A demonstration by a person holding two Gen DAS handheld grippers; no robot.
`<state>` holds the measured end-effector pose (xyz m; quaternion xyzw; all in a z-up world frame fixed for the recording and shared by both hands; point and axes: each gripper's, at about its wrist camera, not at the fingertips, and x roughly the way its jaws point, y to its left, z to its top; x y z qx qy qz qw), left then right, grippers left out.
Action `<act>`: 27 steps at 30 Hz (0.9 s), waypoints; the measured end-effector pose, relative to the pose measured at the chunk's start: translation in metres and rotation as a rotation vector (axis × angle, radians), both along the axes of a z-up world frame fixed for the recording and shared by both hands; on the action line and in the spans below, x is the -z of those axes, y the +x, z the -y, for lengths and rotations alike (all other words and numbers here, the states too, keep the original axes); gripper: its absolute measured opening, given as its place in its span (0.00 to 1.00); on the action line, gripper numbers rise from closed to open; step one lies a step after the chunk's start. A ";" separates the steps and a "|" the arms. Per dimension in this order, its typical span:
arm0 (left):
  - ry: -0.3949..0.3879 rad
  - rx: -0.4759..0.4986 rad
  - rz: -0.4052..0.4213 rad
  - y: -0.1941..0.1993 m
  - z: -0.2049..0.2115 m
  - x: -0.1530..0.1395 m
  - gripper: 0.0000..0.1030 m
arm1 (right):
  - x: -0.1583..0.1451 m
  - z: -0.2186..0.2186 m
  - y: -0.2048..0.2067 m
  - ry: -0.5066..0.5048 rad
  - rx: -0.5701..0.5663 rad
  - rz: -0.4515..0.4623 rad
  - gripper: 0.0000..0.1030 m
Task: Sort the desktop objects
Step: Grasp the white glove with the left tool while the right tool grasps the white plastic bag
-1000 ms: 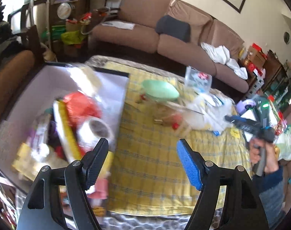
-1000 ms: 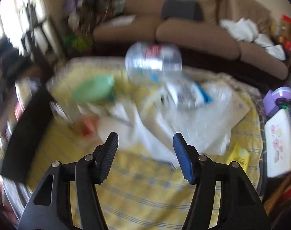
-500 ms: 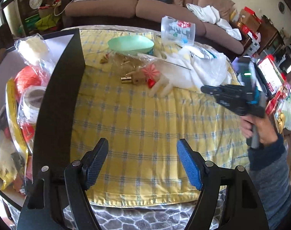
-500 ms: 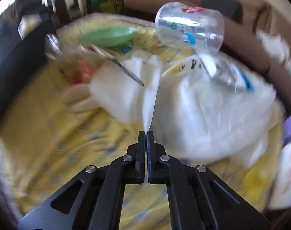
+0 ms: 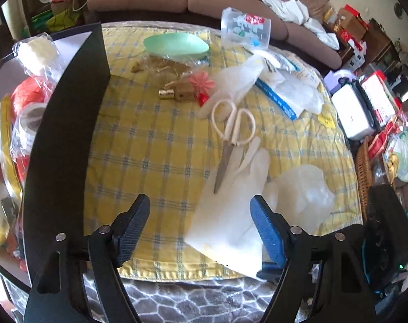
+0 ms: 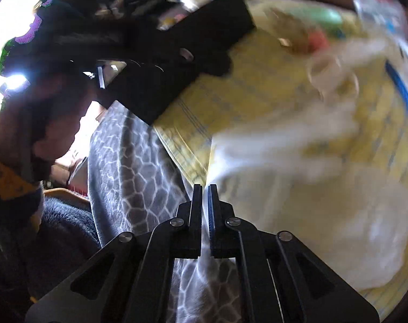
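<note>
Now your right tongs [image 6: 205, 188] pinched white glove [image 5: 230, 210] corner at near worktop [image 5: 155, 145] edge; glove lay under scissors [image 5: 232, 134]. Your left tongs [image 5: 201, 223] gaped wide, gripping nothing.

The right hand-held gripper [image 6: 205, 188] pinches the corner of a blurred white glove [image 6: 271, 145] at the edge of the yellow checked cloth [image 6: 230, 91], jaws nearly together.
</note>
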<state>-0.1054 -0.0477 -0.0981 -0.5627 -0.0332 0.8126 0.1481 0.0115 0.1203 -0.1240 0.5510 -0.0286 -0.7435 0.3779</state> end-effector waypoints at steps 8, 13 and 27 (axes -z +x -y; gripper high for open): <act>-0.131 0.152 0.048 0.004 -0.045 0.041 0.81 | 0.010 -0.100 -0.007 -0.001 0.321 0.072 0.38; -0.398 0.424 -0.113 0.038 -0.109 0.062 0.81 | -0.002 -0.157 -0.017 0.128 0.507 0.042 0.36; -0.234 0.405 -0.043 0.030 -0.110 0.078 0.29 | 0.015 -0.149 -0.008 0.322 0.530 0.001 0.78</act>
